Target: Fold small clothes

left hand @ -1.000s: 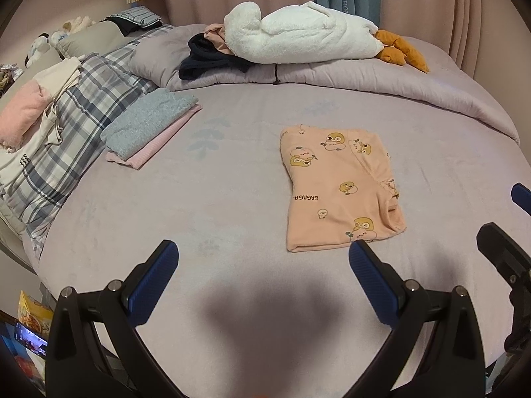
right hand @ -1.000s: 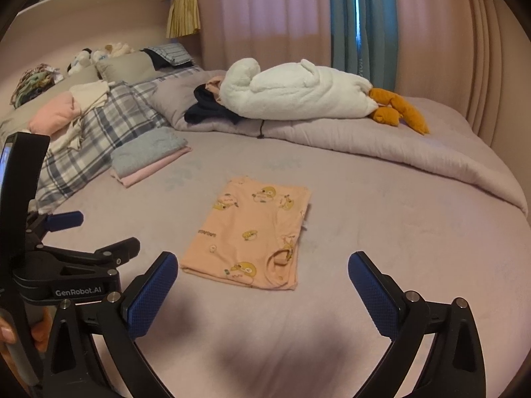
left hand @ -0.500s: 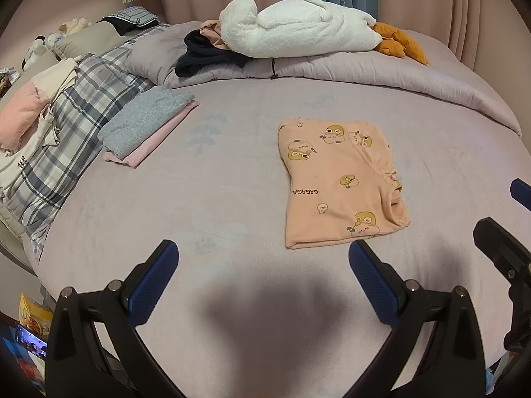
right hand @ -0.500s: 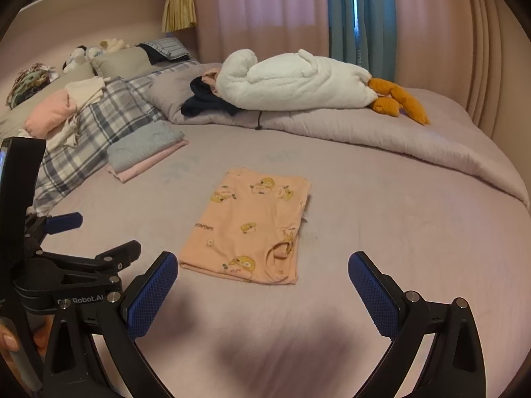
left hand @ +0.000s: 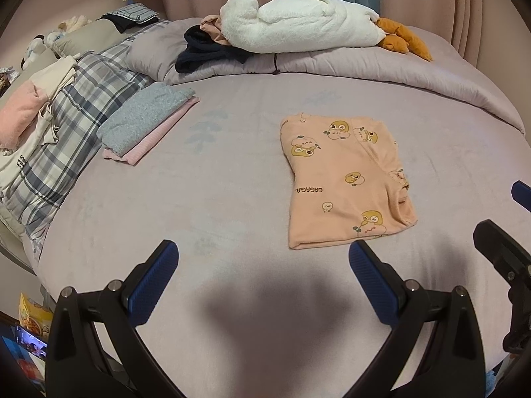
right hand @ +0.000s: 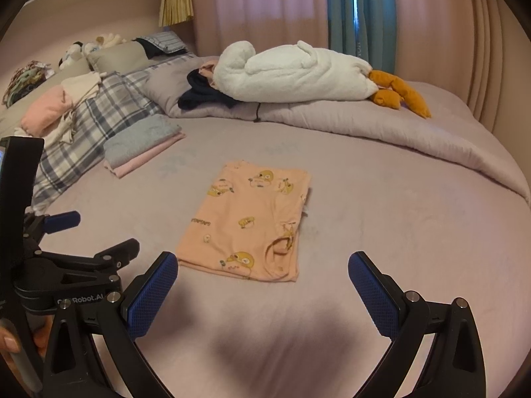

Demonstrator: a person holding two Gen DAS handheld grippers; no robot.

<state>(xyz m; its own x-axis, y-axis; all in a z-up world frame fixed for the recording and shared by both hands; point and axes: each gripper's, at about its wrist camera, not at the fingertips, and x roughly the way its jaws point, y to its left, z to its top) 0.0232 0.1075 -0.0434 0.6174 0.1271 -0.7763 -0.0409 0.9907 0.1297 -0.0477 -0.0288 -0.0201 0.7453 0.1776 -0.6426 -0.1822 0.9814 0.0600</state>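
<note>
A small peach garment with cartoon prints (left hand: 345,179) lies folded into a flat rectangle on the lilac bed; it also shows in the right wrist view (right hand: 249,225). My left gripper (left hand: 264,282) is open and empty, just short of the garment's near edge and to its left. My right gripper (right hand: 264,285) is open and empty, just short of the garment's near edge. The right gripper's fingers (left hand: 497,245) show at the right edge of the left wrist view. The left gripper (right hand: 83,232) shows at the left of the right wrist view.
A folded grey and pink stack (left hand: 146,122) lies at the left by a plaid blanket (left hand: 66,126) with loose clothes. A rolled lilac duvet (left hand: 365,66) carries a white plush goose (left hand: 305,23) and dark clothes (left hand: 205,49) at the back. The bed edge (left hand: 43,265) is near left.
Both grippers have drawn back and risen slightly, so the garment sits a little farther off. Both stay open. The garment has not moved.
</note>
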